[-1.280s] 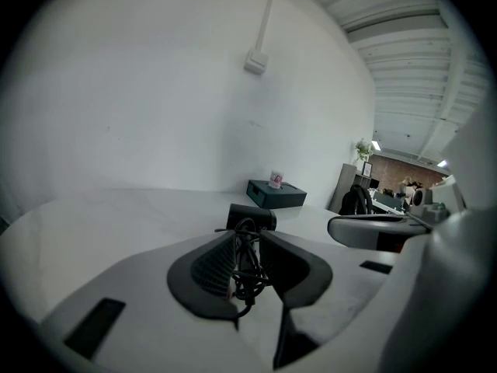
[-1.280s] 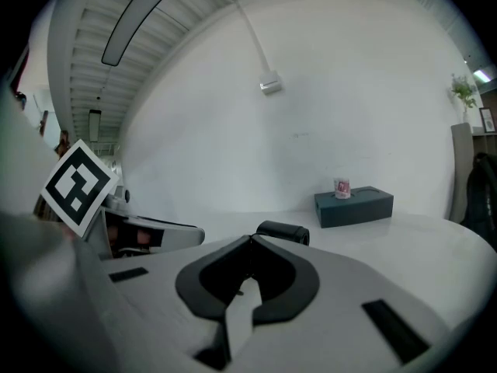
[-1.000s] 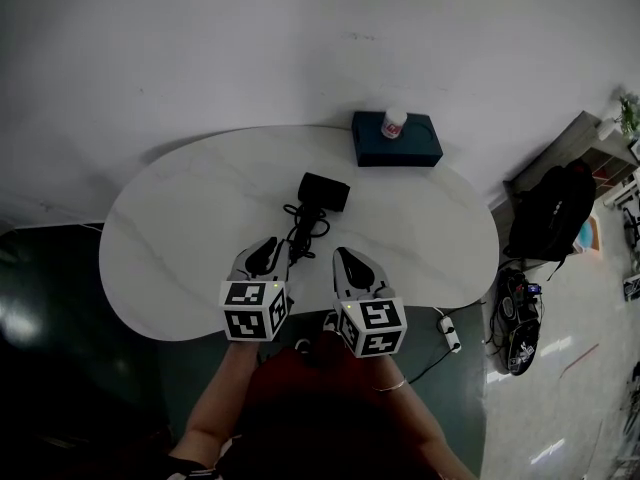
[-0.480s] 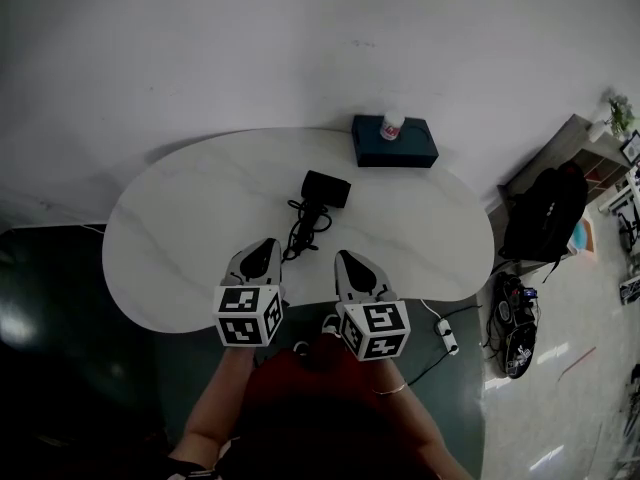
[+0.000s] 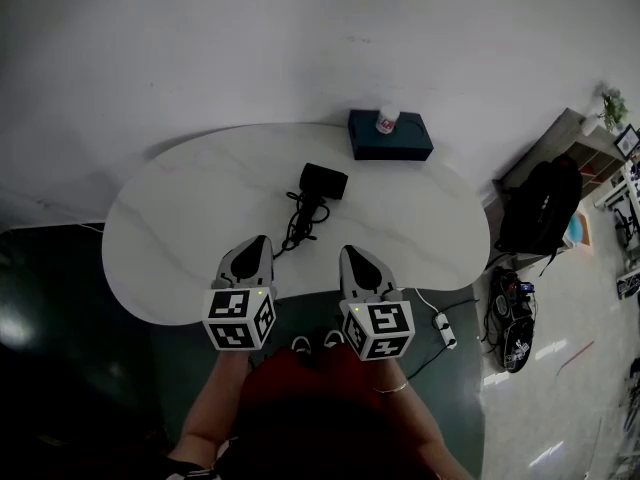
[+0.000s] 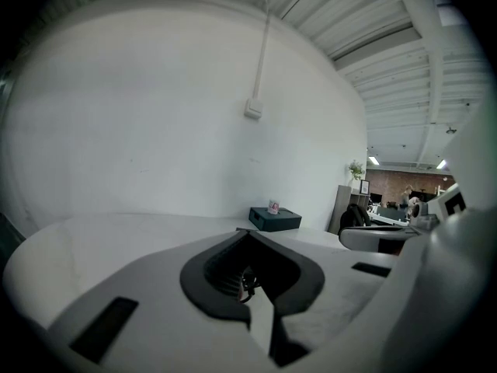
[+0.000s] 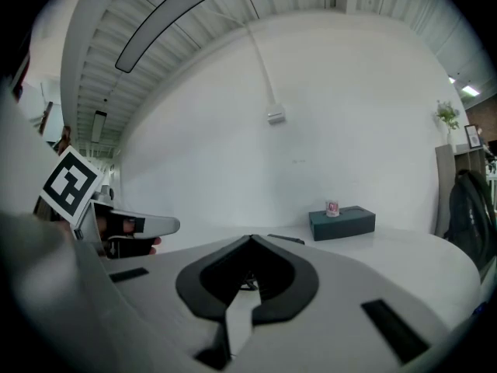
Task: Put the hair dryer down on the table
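The left gripper [image 5: 257,240] is held left of the hair dryer [image 5: 324,181], apart from it, fingers clenched on nothing. The hair dryer is laid on the white surface [image 5: 180,218], its cord [image 5: 300,225] bunched alongside. Right of the hair dryer, the right gripper [image 5: 352,252] is likewise clenched empty.

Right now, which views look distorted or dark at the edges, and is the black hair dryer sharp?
Head view: even light, the black hair dryer on the white oval table is small but sharp. Left gripper view and right gripper view: strong fisheye bend, black corners.
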